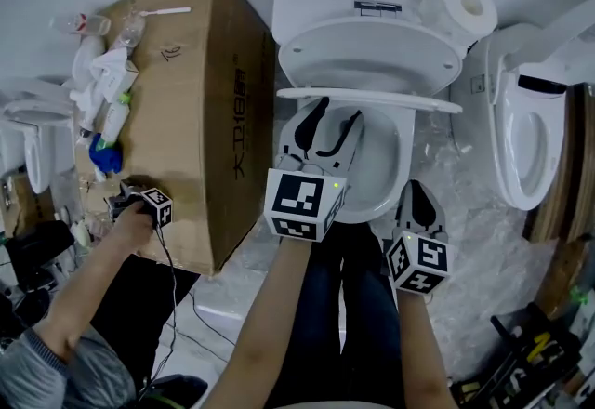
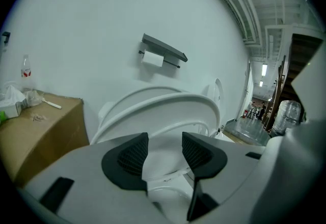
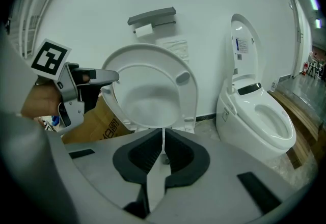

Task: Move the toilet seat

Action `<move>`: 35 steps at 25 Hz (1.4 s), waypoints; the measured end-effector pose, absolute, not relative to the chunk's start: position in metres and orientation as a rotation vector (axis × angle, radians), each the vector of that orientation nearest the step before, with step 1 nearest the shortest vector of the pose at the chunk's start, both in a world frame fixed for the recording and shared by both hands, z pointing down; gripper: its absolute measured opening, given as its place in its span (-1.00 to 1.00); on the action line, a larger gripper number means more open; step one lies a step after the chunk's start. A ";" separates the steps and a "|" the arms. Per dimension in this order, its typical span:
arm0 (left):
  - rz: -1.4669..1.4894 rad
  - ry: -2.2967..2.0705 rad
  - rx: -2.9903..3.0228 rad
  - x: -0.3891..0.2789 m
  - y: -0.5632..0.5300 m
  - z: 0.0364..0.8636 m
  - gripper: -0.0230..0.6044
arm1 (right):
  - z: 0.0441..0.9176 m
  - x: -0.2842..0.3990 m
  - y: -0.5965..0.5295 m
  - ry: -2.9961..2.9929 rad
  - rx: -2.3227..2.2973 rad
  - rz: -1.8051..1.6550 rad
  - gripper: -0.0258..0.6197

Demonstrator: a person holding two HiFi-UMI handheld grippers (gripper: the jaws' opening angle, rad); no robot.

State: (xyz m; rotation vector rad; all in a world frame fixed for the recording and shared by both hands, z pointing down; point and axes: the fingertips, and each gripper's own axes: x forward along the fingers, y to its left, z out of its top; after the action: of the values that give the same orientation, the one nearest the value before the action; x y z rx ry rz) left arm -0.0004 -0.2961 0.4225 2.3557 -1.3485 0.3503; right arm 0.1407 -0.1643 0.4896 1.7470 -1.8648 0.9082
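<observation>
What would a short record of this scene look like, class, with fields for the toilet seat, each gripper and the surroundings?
Toilet seat: tilted up off the bowl
Left gripper: jaws apart, at the seat's edge
Right gripper: jaws together, nothing between them
On the left: cardboard box
On the right: second toilet, lid up

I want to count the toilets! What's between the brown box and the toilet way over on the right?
The middle toilet stands between the cardboard box and the right-hand toilet. The head view shows it.
</observation>
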 end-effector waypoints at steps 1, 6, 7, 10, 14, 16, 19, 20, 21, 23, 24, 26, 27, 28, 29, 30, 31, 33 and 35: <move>0.351 -1.351 2.356 0.000 -0.300 0.422 -0.22 | 0.490 0.139 -0.165 -1.866 1.746 0.911 -0.83; 0.354 -1.364 2.342 0.002 -0.322 0.420 -0.22 | 0.491 0.138 -0.167 -1.865 1.749 0.920 -0.83; 0.349 -1.366 2.337 0.002 -0.326 0.420 -0.22 | 0.492 0.138 -0.167 -1.864 1.750 0.923 -0.83; 0.347 -1.377 2.340 0.003 -0.334 0.419 -0.22 | 0.493 0.139 -0.167 -1.860 1.748 0.926 -0.83; 0.375 -1.392 2.354 0.004 -0.345 0.419 -0.22 | 0.493 0.138 -0.170 -1.859 1.745 0.930 -0.83; 0.371 -1.393 2.350 0.004 -0.351 0.419 -0.22 | 0.494 0.137 -0.170 -1.861 1.741 0.931 -0.83; 0.361 -1.397 2.341 0.005 -0.359 0.419 -0.22 | 0.495 0.135 -0.172 -1.865 1.737 0.933 -0.83; 0.359 -1.399 2.338 0.005 -0.361 0.419 -0.22 | 0.495 0.136 -0.172 -1.865 1.736 0.934 -0.83; 0.359 -1.400 2.337 0.006 -0.363 0.420 -0.22 | 0.495 0.136 -0.173 -1.865 1.737 0.935 -0.83; 0.358 -1.403 2.335 0.006 -0.366 0.420 -0.22 | 0.496 0.136 -0.174 -1.864 1.736 0.937 -0.83; 0.358 -1.404 2.334 0.006 -0.367 0.420 -0.22 | 0.496 0.136 -0.174 -1.864 1.736 0.937 -0.83; 0.356 -1.405 2.331 0.006 -0.370 0.420 -0.22 | 0.496 0.137 -0.174 -1.862 1.736 0.938 -0.83; 0.354 -1.406 2.329 0.006 -0.372 0.420 -0.22 | 0.496 0.138 -0.174 -1.861 1.738 0.938 -0.83; 0.352 -1.406 2.327 0.006 -0.373 0.420 -0.22 | 0.497 0.139 -0.175 -1.860 1.739 0.939 -0.83; 0.352 -1.406 2.325 0.006 -0.375 0.420 -0.22 | 0.497 0.139 -0.175 -1.859 1.740 0.939 -0.83; 0.353 -1.406 2.322 0.006 -0.376 0.420 -0.22 | 0.497 0.139 -0.175 -1.859 1.739 0.939 -0.84; 0.352 -1.407 2.319 0.005 -0.376 0.420 -0.22 | 0.496 0.139 -0.175 -1.860 1.739 0.937 -0.84; 0.345 -1.409 2.313 0.005 -0.376 0.420 -0.22 | 0.497 0.139 -0.174 -1.859 1.737 0.936 -0.84; 0.336 -1.407 2.314 0.005 -0.376 0.420 -0.22 | 0.497 0.138 -0.174 -1.857 1.736 0.938 -0.84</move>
State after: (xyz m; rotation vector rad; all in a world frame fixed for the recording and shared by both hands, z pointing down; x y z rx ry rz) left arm 0.0053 -0.3756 0.4199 2.3143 -1.4075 0.3358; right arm 0.1381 -0.1739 0.4969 1.7357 -1.8574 0.9383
